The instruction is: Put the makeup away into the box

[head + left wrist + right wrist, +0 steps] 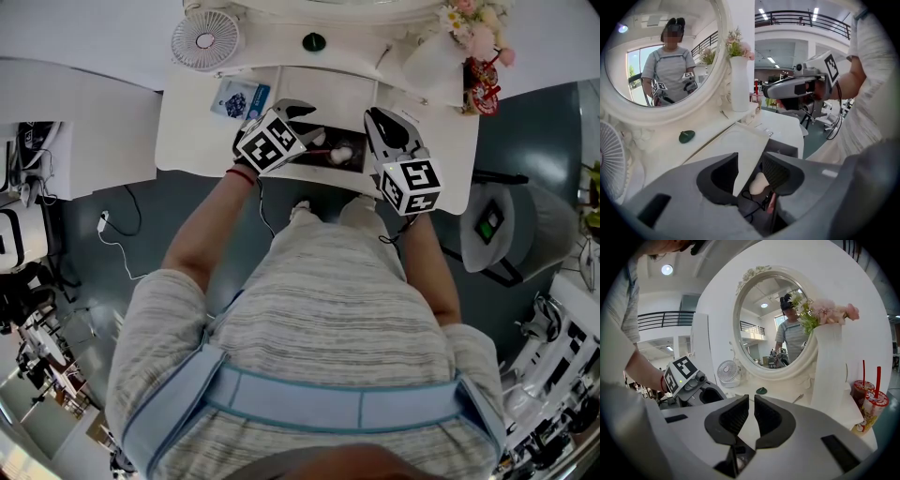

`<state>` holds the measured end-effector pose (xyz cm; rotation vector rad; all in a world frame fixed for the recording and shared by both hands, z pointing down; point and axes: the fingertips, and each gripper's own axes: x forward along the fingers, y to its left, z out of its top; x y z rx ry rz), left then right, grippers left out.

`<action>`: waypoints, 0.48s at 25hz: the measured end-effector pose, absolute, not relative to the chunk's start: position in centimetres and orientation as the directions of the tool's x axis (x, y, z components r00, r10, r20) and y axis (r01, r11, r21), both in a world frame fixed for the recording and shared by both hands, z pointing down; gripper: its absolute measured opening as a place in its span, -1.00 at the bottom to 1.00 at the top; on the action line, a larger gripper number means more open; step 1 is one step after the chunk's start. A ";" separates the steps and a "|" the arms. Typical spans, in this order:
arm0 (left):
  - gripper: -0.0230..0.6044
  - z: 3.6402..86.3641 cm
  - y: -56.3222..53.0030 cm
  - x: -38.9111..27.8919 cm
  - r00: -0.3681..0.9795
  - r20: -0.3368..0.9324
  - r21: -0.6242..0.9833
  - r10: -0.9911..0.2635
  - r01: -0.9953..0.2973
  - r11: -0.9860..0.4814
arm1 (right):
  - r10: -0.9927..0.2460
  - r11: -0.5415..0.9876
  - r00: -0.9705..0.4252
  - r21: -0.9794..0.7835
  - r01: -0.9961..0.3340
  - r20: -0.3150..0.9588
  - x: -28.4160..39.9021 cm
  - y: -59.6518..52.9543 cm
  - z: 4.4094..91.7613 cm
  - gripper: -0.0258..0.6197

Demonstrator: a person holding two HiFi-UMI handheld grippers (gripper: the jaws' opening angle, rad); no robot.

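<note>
The dark open drawer [359,161] of the white vanity holds a few small makeup pieces; a pale beige sponge [758,183] and a pink stick [773,202] lie inside. My left gripper [315,127] hovers over the drawer's left part, pointing down into it. Its jaws stand open with nothing between them, and the sponge shows below the gap. My right gripper [376,116] hangs over the drawer's right edge, its jaws shut to a thin slit and empty [751,414]. Each gripper shows in the other's view: the right [768,93], the left [711,394].
On the vanity top [187,131] stand a small fan [204,39], a green oval object [314,41], a blue packet [239,98], a white vase of flowers [441,52] and red cups [483,92]. The round mirror [661,56] rises behind. A grey stool [502,225] is at the right.
</note>
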<state>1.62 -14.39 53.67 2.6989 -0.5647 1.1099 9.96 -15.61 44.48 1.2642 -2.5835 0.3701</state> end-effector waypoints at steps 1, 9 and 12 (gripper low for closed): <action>-0.38 53.7 -14.8 1.6 0.651 0.703 0.007 -0.288 -0.411 -0.912 | -0.734 0.594 -0.597 -0.121 -0.796 0.322 9.9 -15.7 44.5 -0.88; -0.38 53.2 -17.9 1.2 0.617 0.702 -0.043 -0.355 -0.462 -0.886 | -0.733 0.592 -0.598 -0.129 -0.795 0.323 10.1 -16.5 44.8 -0.88; -0.38 53.3 -18.9 1.0 0.603 0.702 -0.057 -0.378 -0.482 -0.874 | -0.733 0.591 -0.599 -0.132 -0.795 0.323 10.1 -16.8 44.9 -0.88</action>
